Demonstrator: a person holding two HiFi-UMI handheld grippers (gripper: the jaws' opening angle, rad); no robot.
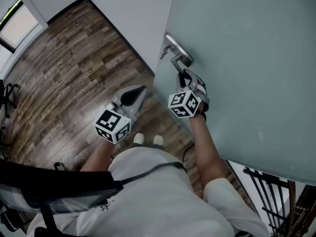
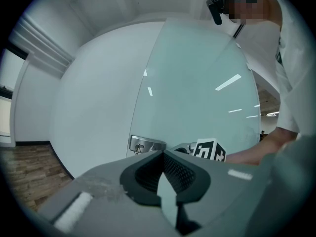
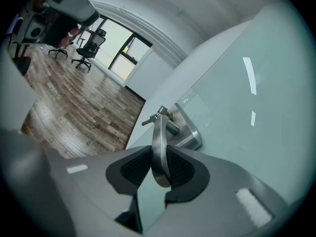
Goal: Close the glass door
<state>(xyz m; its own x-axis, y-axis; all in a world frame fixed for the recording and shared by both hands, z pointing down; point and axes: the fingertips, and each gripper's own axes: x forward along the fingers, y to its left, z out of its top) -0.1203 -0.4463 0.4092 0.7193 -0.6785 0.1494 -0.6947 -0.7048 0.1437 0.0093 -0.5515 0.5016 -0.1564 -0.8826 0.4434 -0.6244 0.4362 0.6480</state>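
Glass door (image 1: 247, 58) seen filling the upper right of the head view, frosted, with the free edge running down mid-frame in front of the white wall (image 1: 128, 14); judged not yet shut. Found the right gripper (image 1: 187, 78) clamped on the metal lever handle (image 1: 178, 59) near that edge, pads pressed on either side of the lever's end in the right gripper view, with a key (image 3: 150, 118) stuck in the lock just beyond. Found the left gripper (image 1: 142, 90) closed on nothing, tips together, held lower left of the handle and apart from the door. Judged the panel heavy, rigid and slow to start, smooth and slippery on the face, brittle at the edge if slammed. Reckoned the lever the only sound hold, better taken nearer the root than the tip, to keep the polished metal from sliding out of the pads or swinging down. Thought a steady, even swing wise, eased off before the frame. Saw no containers anywhere, only wooden floor (image 1: 74, 78) at the left.
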